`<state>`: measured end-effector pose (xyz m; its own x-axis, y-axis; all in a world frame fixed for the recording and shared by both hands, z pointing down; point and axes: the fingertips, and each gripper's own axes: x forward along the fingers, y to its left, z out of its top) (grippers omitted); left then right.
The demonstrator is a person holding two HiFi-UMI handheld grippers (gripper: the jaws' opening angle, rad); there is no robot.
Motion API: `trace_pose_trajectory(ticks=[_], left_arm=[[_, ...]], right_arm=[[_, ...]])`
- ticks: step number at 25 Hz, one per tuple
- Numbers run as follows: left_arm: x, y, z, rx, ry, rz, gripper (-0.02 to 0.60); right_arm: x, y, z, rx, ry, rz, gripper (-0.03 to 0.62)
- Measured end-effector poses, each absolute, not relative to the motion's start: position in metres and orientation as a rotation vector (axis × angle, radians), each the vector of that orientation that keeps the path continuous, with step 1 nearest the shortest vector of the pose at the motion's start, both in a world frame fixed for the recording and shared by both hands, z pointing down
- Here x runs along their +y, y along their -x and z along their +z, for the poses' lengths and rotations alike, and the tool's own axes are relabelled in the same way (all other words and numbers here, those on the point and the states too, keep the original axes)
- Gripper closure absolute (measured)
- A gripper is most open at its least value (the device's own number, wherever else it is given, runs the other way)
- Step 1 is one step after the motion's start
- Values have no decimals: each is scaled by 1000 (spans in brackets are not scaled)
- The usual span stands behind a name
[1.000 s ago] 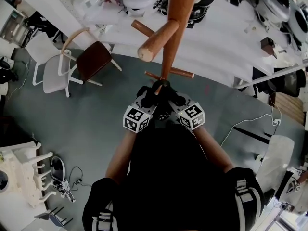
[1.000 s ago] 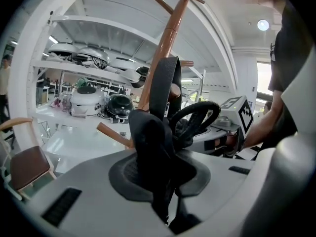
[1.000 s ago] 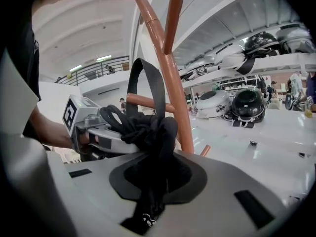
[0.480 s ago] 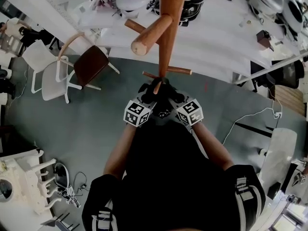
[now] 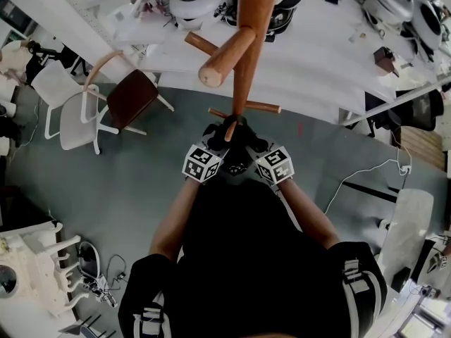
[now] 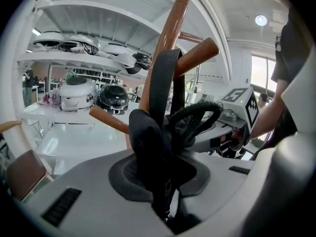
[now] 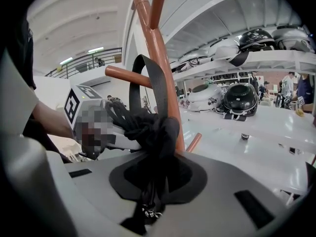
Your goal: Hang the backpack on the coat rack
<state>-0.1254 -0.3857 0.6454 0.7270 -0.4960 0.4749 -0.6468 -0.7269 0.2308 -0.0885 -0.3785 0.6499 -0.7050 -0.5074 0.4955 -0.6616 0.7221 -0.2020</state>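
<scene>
The wooden coat rack's pole (image 5: 248,48) rises right in front of me, with one peg (image 5: 224,56) pointing toward the camera. The black backpack (image 5: 246,259) hangs below and between both grippers. My left gripper (image 5: 215,143) and right gripper (image 5: 254,146) meet at the pole, each shut on bunched black fabric at the bag's top. In the left gripper view, the backpack's webbing loop (image 6: 165,83) runs up over a peg (image 6: 197,53), with the left gripper (image 6: 160,172) clamping fabric. In the right gripper view, the same loop (image 7: 143,83) lies over a peg (image 7: 126,75) above the right gripper (image 7: 153,177).
A brown-seated chair (image 5: 134,97) and a white chair (image 5: 70,111) stand on the grey floor at the left. White benches with helmets (image 5: 197,5) run behind the rack. A cable (image 5: 366,178) trails at the right, and white furniture (image 5: 35,259) sits lower left.
Both grippers have sunk a little beside the pole, taking the backpack's top down with them. Their grips are unchanged.
</scene>
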Motion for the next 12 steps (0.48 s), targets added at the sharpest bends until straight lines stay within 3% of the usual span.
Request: trace_pose_trajectory(ticks=[12], left_arm=[[-396, 133, 666, -874, -2528, 594, 491]], right_arm=[[-388, 94, 669, -2477, -858, 529, 531]])
